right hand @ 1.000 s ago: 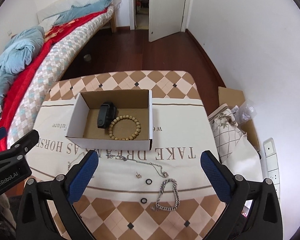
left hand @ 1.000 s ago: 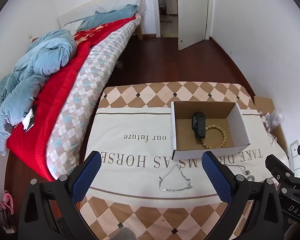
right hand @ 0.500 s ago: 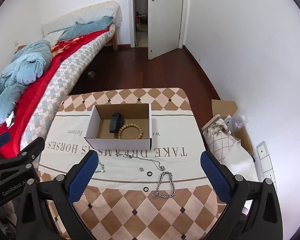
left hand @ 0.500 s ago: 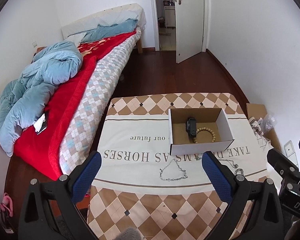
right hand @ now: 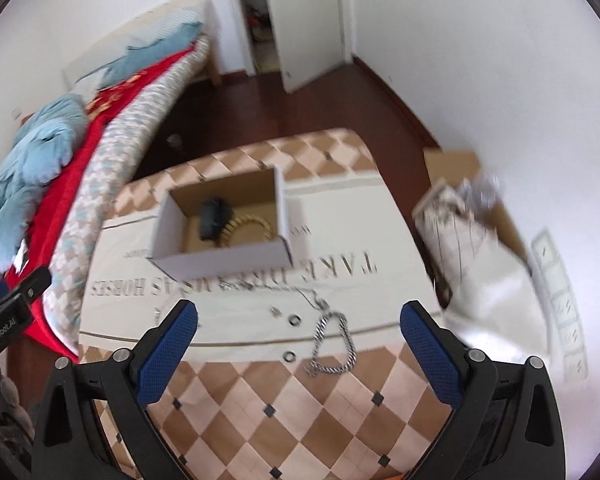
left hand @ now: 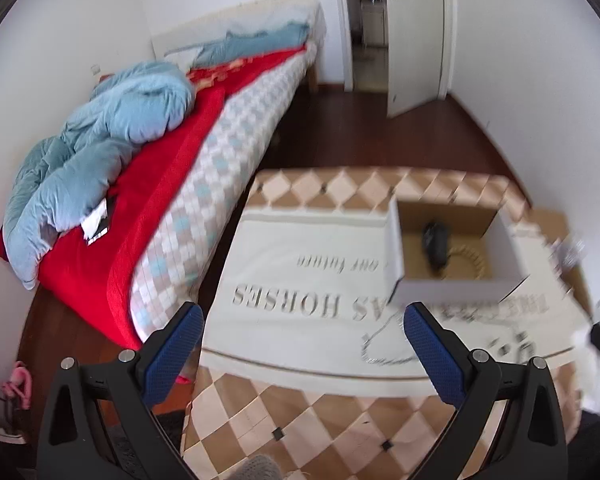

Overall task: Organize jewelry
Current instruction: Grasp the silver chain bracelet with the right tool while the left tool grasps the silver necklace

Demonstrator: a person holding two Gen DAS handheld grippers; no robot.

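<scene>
Left wrist view: our left gripper (left hand: 300, 330) hangs wide open and empty above the near edge of the table (left hand: 300, 412). We take the cardboard box (left hand: 452, 286) as our landmark; it sits ahead and to the right of these tongs. Inside it we count one black watch-like band (left hand: 436, 246) and one wooden bead bracelet (left hand: 474, 258). On the near side of the box, one thin silver chain (left hand: 384, 346) lies looped on the lettered cloth (left hand: 300, 272), just left of the right finger. Right of the chain some small pieces blur together; we cannot count them here.

Right wrist view: our right gripper (right hand: 298, 332) is likewise spread wide and holds nothing. The box (right hand: 224, 258) lies ahead and left of it, the band (right hand: 214, 218) and beads (right hand: 252, 228) inside. On the near side of the box we count one heavy silver link bracelet (right hand: 336, 344), its long axis running roughly away from us, directly between the fingers. Beside it lie two small dark rings (right hand: 295, 320), one small stud-like piece (right hand: 276, 311), and a fine necklace (right hand: 292, 290) strung nearer the box wall.

We judge the right hand nearer the link bracelet, the left nearer the looped chain.
</scene>
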